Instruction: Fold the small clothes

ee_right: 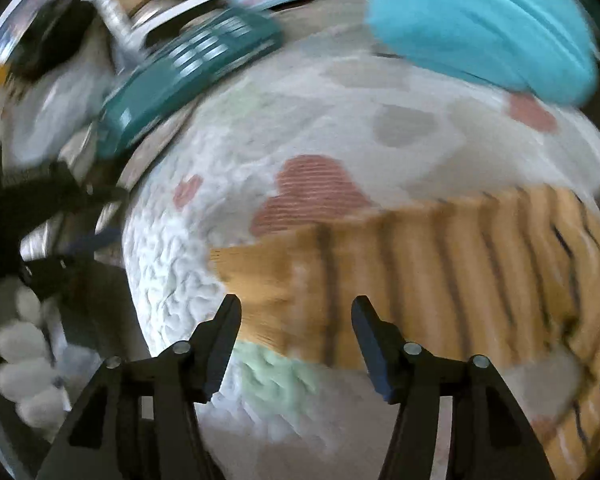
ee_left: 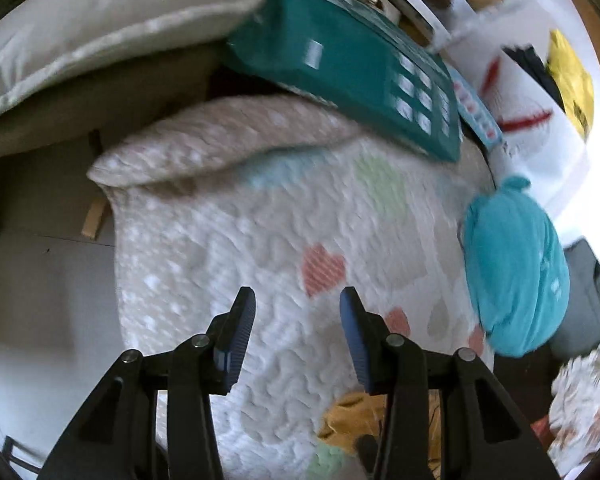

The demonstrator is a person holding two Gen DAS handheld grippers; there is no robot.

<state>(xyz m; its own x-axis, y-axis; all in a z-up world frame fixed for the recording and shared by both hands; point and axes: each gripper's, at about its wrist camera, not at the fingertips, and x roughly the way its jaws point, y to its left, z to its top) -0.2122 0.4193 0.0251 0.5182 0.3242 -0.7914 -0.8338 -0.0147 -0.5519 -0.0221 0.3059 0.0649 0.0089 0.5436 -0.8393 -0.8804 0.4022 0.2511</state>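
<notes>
A mustard-yellow garment with dark stripes (ee_right: 440, 264) lies spread on a white quilted mat with coloured hearts (ee_right: 228, 152). My right gripper (ee_right: 296, 312) hangs open just above the garment's left edge, nothing between its fingers. In the left wrist view my left gripper (ee_left: 298, 304) is open over the bare mat (ee_left: 228, 240), and a crumpled bit of the yellow garment (ee_left: 360, 420) shows below its right finger. A bundled turquoise cloth (ee_left: 516, 264) rests at the mat's right edge; it also appears as the turquoise cloth (ee_right: 480, 24) at the top of the blurred right wrist view.
A teal packet (ee_left: 340, 64) lies over the mat's far edge, with a beige cushion (ee_left: 100, 28) to its left. White bags and clutter (ee_left: 532, 92) crowd the right side. Pale floor (ee_left: 40, 280) shows left of the mat. A patterned white cloth (ee_left: 588, 392) sits at lower right.
</notes>
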